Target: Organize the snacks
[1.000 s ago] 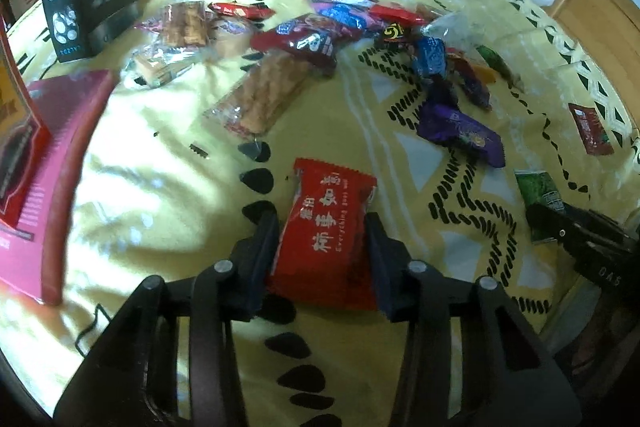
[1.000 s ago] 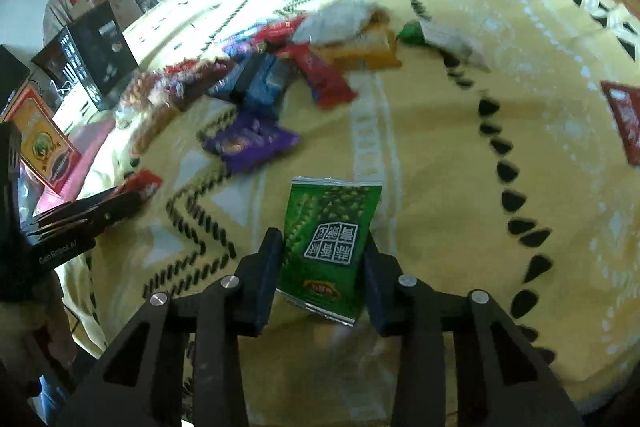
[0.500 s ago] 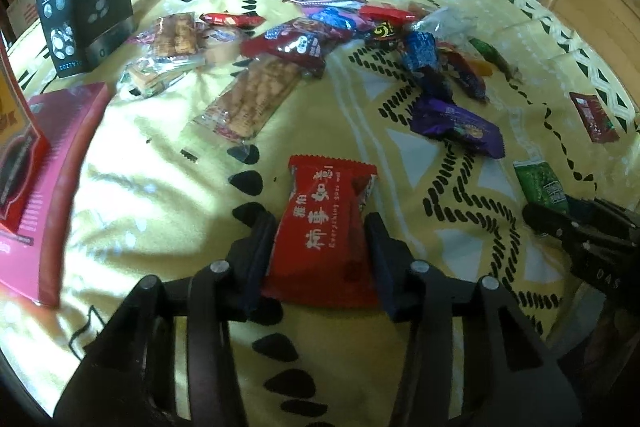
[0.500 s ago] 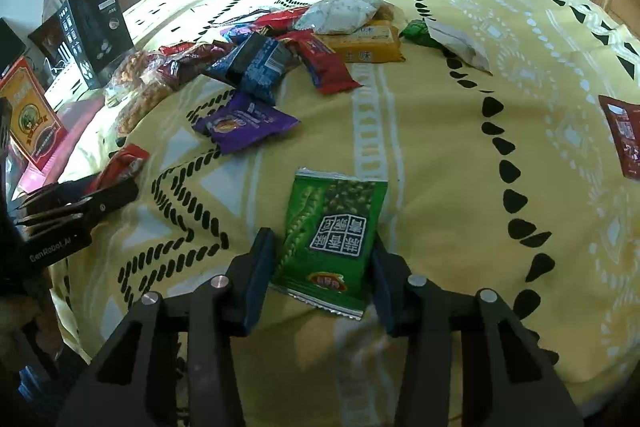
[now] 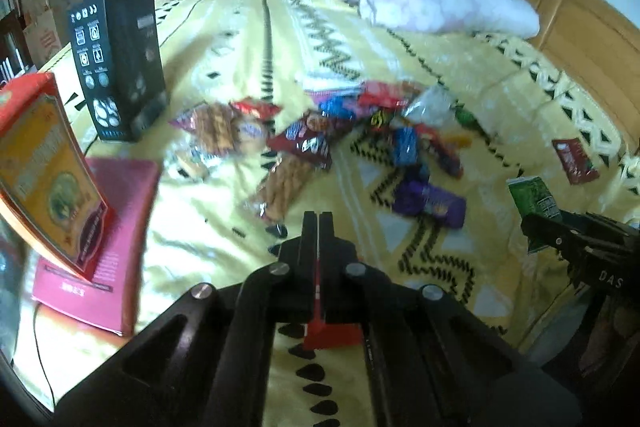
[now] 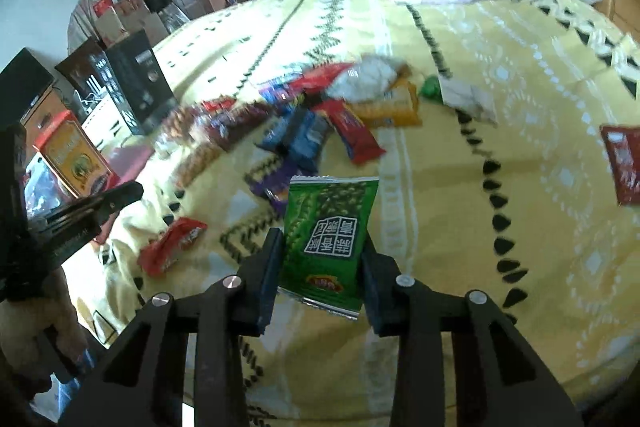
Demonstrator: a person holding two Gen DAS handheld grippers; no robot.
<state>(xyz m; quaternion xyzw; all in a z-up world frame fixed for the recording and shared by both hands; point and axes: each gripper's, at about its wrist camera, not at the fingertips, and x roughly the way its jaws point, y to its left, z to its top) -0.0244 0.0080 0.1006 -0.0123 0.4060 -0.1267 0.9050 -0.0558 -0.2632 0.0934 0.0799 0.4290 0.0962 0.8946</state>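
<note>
Having snapped shut since half a second ago, the left gripper (image 5: 318,227) pinches the red foil snack packet (image 5: 332,333) while the right gripper (image 6: 322,259) clamps the green pea packet (image 6: 330,235), both lifted for sorting.

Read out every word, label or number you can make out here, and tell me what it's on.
"DAS": white letters on the black body of the right tongs, seen from the left wrist.
Green foil snack packet: a white panel of Chinese characters, too distorted to read.
Tall black carton: white icons only, small print unreadable.
Orange box and flat pink box: print too blurred to read.
</note>
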